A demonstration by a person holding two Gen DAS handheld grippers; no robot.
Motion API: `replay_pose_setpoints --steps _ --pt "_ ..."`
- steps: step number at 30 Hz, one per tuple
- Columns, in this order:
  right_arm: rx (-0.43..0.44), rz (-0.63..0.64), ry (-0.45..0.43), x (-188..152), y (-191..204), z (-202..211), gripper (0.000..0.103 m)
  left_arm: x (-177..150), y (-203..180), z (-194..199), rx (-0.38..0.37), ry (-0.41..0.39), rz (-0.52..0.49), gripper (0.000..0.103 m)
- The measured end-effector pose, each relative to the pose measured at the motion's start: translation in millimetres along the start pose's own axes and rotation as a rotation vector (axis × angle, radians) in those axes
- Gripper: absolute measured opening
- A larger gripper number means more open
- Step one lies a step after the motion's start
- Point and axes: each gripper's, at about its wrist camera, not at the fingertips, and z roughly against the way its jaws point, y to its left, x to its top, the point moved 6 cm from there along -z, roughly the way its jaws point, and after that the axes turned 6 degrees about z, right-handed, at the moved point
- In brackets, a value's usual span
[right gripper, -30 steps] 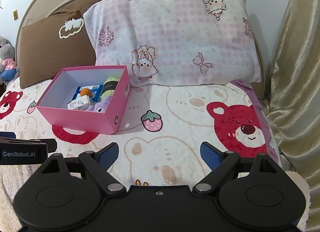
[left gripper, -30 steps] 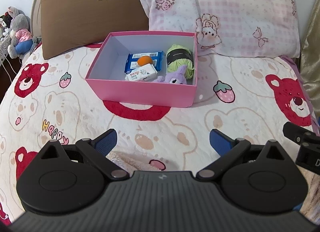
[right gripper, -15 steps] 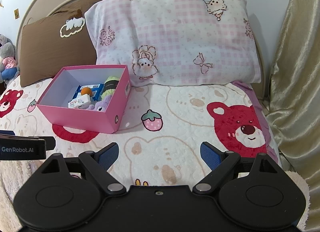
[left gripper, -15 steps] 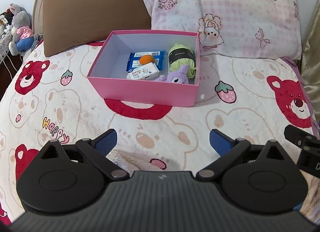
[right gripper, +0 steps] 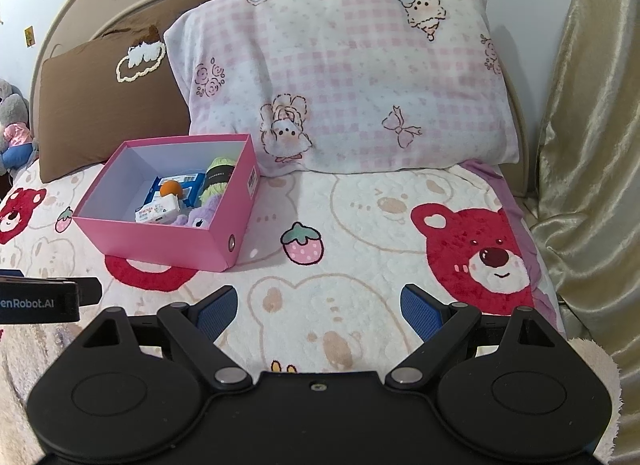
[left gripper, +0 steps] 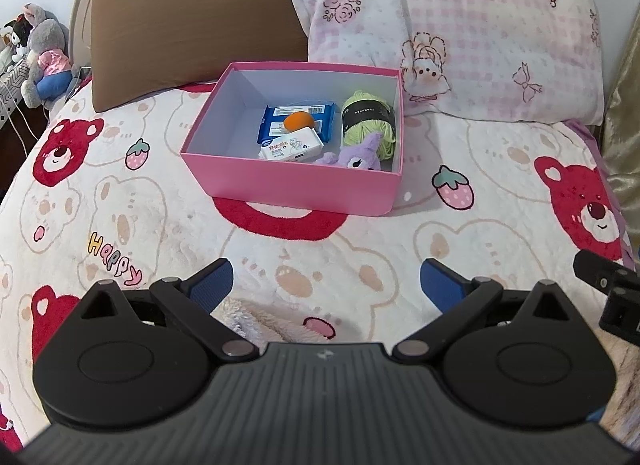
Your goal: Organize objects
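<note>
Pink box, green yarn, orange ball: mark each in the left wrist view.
pink box (left gripper: 296,187), left wrist view, on its front outer wall.
green yarn (left gripper: 386,133), left wrist view, on the strands below its black label.
orange ball (left gripper: 299,122), left wrist view, on its centre.

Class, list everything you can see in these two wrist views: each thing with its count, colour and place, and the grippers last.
box: one, pink, on the bedspread
wipes packs: two, blue and white, in the box
ball: one, orange, on the blue pack
yarn: one, green, box's right side
plush toy: one, purple, box's front right
pillows: two, brown and pink check, behind the box
bedspread: one, white with red bears
stuffed toys: several, far left
left gripper: open, empty
right gripper: open, empty
</note>
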Motion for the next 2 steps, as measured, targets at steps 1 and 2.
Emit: replay_pose_setpoints --steps 1,2 --pt "0.0 0.001 0.001 -0.2 0.0 0.0 0.091 -0.2 -0.3 0.2 0.0 0.002 0.0 0.102" --pt "0.0 0.002 0.001 -0.3 0.1 0.2 0.091 -0.5 -0.5 0.5 0.001 0.003 0.0 0.102"
